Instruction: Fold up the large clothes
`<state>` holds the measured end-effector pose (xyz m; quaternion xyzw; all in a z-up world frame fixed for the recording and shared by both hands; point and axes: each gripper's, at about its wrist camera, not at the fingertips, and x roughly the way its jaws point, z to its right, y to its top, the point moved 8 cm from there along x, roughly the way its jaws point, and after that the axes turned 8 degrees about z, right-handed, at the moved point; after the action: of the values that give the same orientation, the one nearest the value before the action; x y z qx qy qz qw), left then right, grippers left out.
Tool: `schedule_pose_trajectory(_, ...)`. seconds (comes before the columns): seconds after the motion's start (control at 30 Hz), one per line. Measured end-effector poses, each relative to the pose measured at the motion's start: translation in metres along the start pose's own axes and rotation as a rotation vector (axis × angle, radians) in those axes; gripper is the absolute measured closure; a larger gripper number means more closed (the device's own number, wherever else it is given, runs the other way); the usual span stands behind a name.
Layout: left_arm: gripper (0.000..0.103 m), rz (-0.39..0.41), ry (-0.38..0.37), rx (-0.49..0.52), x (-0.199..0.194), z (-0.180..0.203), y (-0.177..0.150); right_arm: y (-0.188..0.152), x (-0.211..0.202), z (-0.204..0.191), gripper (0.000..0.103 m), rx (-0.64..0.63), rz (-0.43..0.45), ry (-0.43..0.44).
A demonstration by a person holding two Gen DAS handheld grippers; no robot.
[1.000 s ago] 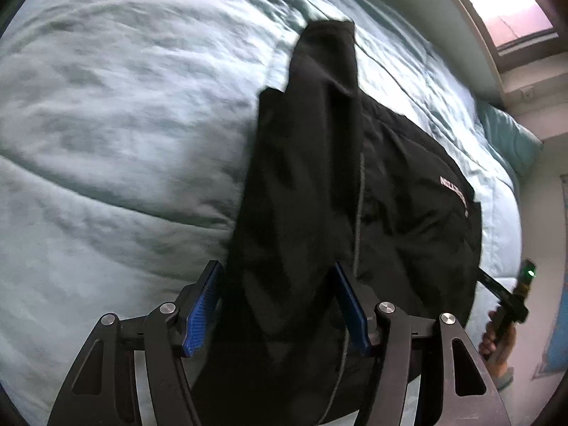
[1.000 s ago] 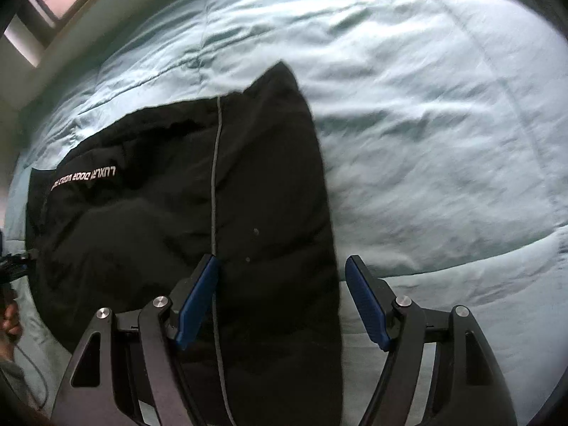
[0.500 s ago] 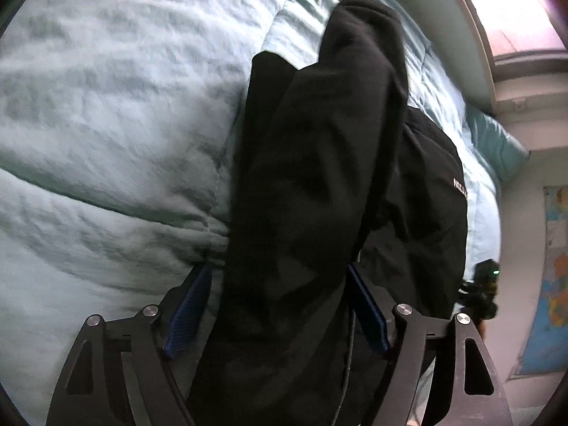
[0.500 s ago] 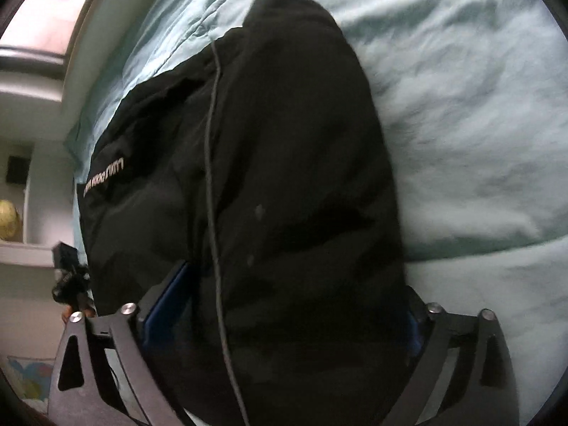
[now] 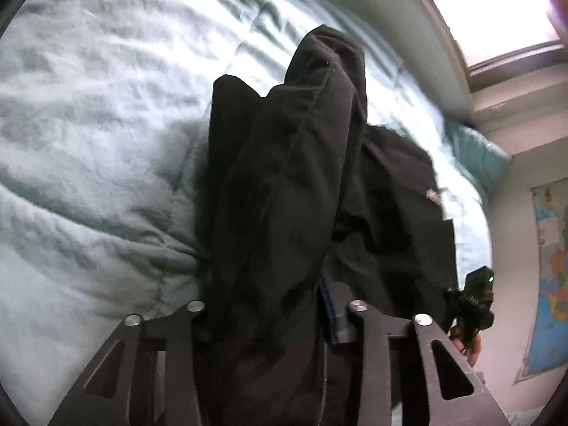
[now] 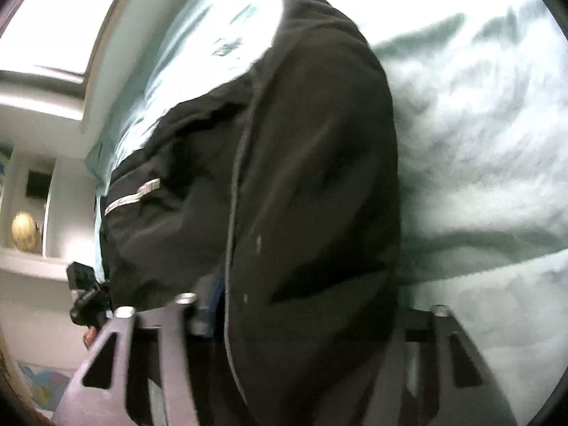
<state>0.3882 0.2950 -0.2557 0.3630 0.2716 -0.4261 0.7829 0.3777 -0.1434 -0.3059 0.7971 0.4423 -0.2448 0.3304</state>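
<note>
A large black garment [image 5: 291,177] with a thin grey seam and pale lettering lies on a pale green quilt [image 5: 88,124]. My left gripper [image 5: 264,301] has a bunched fold of it filling the gap between its fingers. Its jaws are closing and the blue pad [image 5: 325,305] presses into the cloth. In the right wrist view the same black garment [image 6: 312,142] humps up between the fingers of my right gripper [image 6: 305,305]. Its jaws are closing too, and the cloth hides most of both pads.
The quilt [image 6: 479,142] spreads wide to the outer side of each gripper. A window [image 5: 490,14] and a pillow [image 5: 475,152] lie at the far end of the bed. A wall map [image 5: 550,266] hangs to the right. A golden globe [image 6: 25,227] stands on a shelf.
Both grippers dropped closer to the garment, opened wide over a fold and then closed in on it. The cloth now bunches up between the jaws, and the right view has tilted.
</note>
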Motion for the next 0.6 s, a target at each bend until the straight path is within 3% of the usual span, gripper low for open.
schedule_pose_trajectory(0.17,0.071,0.083,-0.141,0.014,-0.054,0.051,-0.008,-0.012,-0.042,-0.057,0.064,-0.132,0.039,0.076)
schedule_pose_trajectory(0.37,0.071,0.153,-0.213,0.136,-0.131,0.126,-0.044,-0.045,-0.097,-0.124,0.065,-0.287,0.082,0.074)
schedule_pose_trajectory(0.6,0.071,0.234,-0.266,0.180,-0.236,0.151,-0.103,-0.109,-0.207,-0.165,0.065,-0.353,0.154,0.094)
